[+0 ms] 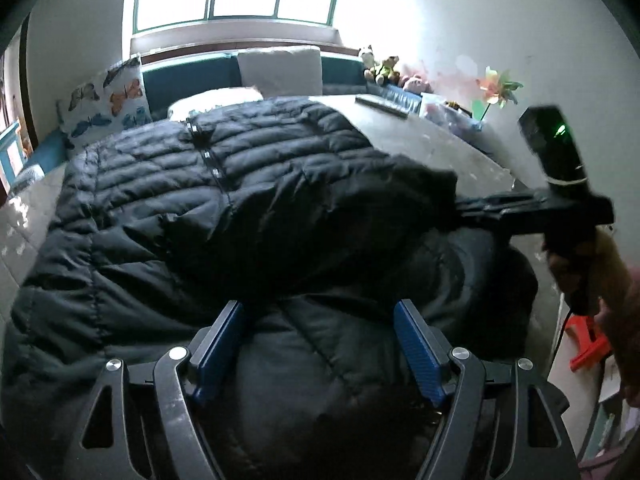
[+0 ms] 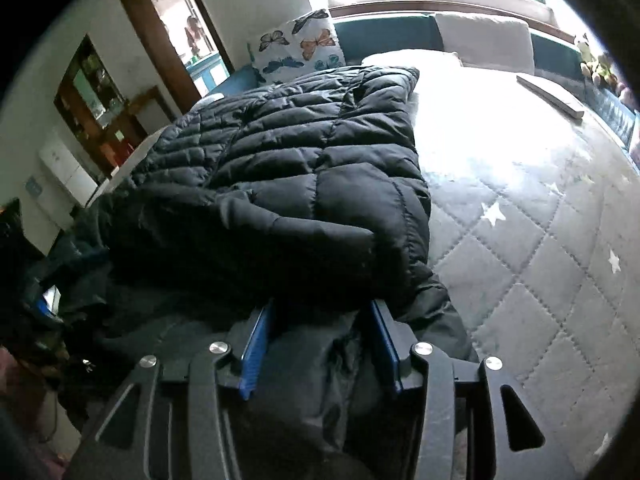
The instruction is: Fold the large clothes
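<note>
A black quilted puffer jacket (image 1: 240, 184) lies spread on the bed, its zip running up the middle. One sleeve (image 1: 380, 200) is folded across the body. My left gripper (image 1: 320, 312) hovers open over the jacket's near end, blue pads wide apart with nothing pinched. My right gripper (image 1: 476, 210), held by a hand (image 1: 592, 264), reaches in from the right to the sleeve's cuff. In the right wrist view, the right gripper (image 2: 320, 312) has its pads apart with loose dark fabric of the jacket (image 2: 300, 152) lying between them, and I see no squeeze.
The grey quilted mattress (image 2: 520, 220) with white stars is bare to the jacket's right. A butterfly pillow (image 1: 108, 100), a white pillow (image 1: 280, 68), plush toys (image 1: 380, 66) and a flat book (image 1: 382, 105) lie at the head end. A doorway (image 2: 180, 32) is at the left.
</note>
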A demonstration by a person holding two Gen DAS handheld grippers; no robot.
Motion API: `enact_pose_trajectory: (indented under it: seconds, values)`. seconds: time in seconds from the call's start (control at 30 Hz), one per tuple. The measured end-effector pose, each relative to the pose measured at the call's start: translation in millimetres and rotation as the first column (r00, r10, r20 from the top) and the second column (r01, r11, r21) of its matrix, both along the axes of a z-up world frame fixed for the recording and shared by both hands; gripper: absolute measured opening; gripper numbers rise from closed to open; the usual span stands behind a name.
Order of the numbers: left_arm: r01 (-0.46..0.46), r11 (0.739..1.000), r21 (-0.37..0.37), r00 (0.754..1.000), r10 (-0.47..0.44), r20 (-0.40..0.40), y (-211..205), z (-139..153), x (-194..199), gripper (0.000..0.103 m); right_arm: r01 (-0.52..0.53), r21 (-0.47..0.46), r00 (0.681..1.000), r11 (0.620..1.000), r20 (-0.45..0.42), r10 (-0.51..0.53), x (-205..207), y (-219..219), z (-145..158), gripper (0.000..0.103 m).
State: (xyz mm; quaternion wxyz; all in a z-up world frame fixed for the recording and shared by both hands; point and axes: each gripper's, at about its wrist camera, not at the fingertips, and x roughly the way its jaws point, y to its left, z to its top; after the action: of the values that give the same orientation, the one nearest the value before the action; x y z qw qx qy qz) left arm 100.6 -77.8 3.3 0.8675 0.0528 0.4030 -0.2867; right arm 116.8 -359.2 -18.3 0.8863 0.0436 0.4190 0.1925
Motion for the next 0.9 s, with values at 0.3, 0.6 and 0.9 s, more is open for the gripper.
enact_pose_trajectory:
  seconds: [0.3, 0.6, 0.9]
  values:
    - [-0.003, 1.0, -0.004, 1.0, 0.003, -0.015, -1.4, -8.0, 7.6, 0.08, 0.025, -0.175, 0.978, 0.984, 0.21, 0.012, -36.2, 30.4, 66.8, 0.053]
    - [0.017, 1.0, -0.004, 1.0, -0.017, 0.0, 1.2, 0.1, 0.7, 0.08, -0.055, -0.167, 0.995, 0.984, 0.075, 0.068, -3.4, 53.5, 7.0, 0.054]
    - [0.107, 0.994, -0.004, 0.994, -0.107, -0.007, 36.8, 36.2, -74.1, 0.081, -0.087, -0.201, 0.989, 0.976, 0.103, 0.109, -35.2, 49.8, 35.5, 0.054]
